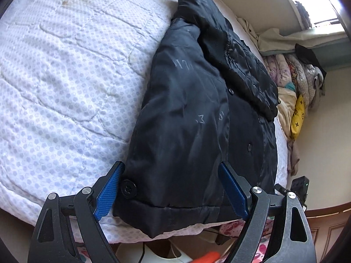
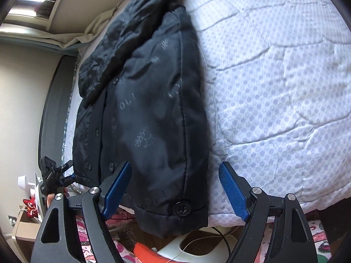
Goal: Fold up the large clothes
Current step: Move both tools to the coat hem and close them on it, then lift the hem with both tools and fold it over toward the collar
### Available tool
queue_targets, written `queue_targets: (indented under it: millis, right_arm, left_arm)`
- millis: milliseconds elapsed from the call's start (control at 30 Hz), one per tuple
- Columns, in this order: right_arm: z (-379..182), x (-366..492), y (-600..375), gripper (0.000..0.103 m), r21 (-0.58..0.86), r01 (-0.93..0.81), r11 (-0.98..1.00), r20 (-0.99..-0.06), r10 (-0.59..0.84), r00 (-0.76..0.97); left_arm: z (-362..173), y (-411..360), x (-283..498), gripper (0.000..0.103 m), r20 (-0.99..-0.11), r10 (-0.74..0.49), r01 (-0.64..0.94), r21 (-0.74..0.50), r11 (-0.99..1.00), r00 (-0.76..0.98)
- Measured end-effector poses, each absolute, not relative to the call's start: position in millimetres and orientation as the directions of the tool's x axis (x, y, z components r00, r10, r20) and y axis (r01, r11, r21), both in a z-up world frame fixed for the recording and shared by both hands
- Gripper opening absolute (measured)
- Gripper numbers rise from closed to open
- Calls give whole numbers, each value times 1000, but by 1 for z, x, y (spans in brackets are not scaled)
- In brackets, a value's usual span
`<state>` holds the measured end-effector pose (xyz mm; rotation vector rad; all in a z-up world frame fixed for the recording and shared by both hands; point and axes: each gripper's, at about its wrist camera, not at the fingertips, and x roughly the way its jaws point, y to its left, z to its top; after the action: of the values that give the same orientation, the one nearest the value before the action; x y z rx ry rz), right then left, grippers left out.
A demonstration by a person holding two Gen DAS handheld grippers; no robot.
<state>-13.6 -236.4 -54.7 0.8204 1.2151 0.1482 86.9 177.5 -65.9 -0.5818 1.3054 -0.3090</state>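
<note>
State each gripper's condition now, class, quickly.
Left gripper: open, over the coat hem, gripping nothing.
Right gripper: open, over the hem, gripping nothing.

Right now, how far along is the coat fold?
Done: black coat lies on the quilted bed cover, sides and a sleeve already folded in, a narrow strip. In hand: nothing; left tool and right tool stand open at the hem, which overhangs the bed edge. Left: grip the hem and fold it up toward the collar.
</note>
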Motion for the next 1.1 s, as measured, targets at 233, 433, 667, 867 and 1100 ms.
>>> queue_targets:
  millis: [233,433,667,867,1100]
  right_arm:
    - [-59,-12,-225,83,617,288,732,-778,513,364]
    - [-69,-13,-229,83,721,315,618,-692,617,375]
    - [-69,-12,-219,70,715,291,636,-698,621,356]
    - [-70,-6,-215,43,710,285,645,-703,620,347]
    - [-64,-1,-207,15,701,234,673,-707,616,347]
  left_arm:
    - [-70,169,91,90,-834,-503,-72,-529,845,229]
    - [-70,161,87,86,-848,-481,-16,-496,868,221]
    - [-75,157,83,43,-828,-533,14,-539,842,174]
    - [-72,152,83,31,-823,-540,32,-543,839,176]
    - [-64,151,80,21,-800,-562,53,-565,823,210]
